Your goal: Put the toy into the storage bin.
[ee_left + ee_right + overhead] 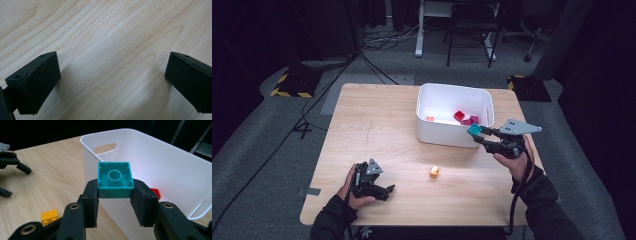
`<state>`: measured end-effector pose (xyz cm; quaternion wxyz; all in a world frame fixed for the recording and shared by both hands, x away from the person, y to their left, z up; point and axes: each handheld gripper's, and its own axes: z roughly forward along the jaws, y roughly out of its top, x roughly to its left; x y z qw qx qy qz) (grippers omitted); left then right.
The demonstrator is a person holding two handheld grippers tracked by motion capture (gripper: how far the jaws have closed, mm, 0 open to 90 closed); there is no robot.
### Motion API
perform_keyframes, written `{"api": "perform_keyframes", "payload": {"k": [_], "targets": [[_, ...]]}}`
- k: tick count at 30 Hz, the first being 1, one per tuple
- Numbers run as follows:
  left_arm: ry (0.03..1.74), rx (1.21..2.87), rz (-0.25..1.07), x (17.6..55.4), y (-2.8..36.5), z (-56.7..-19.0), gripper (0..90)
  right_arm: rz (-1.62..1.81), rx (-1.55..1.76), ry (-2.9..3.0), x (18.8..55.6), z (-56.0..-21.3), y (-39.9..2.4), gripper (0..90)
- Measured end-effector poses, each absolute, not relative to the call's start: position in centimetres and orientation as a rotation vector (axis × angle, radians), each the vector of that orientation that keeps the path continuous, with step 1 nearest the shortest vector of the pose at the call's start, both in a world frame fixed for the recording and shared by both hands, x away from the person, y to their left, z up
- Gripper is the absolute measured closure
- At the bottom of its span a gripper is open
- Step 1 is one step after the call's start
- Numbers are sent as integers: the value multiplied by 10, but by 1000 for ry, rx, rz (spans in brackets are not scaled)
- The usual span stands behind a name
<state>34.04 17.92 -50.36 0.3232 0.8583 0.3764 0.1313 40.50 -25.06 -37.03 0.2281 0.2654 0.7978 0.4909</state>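
Teal square plastic brick [114, 180] sits clamped in your right gripper [114, 195], just short of the white plastic bin's [160, 170] near rim; left gripper [110, 82] jaws stand apart.

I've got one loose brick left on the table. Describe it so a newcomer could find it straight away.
Start at the white bin at the far right of the wooden table. Nearer the person than its front wall, a small yellow-orange brick lies alone on bare wood. The teal brick sits in the right gripper; the red ones lie inside the bin.
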Motion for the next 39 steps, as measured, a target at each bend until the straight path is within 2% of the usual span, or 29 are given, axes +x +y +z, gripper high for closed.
{"api": "perform_keyframes", "payload": {"k": [13, 24, 39], "targets": [[987, 2253, 344, 340, 179, -504, 3, 1330, 769, 2154, 420, -357, -253, 595], [987, 2252, 344, 340, 179, -504, 3, 1330, 851, 2117, 450, -345, -254, 595], [987, 2253, 345, 340, 179, -504, 3, 1295, 895, 2110, 477, -344, -241, 595]]}}
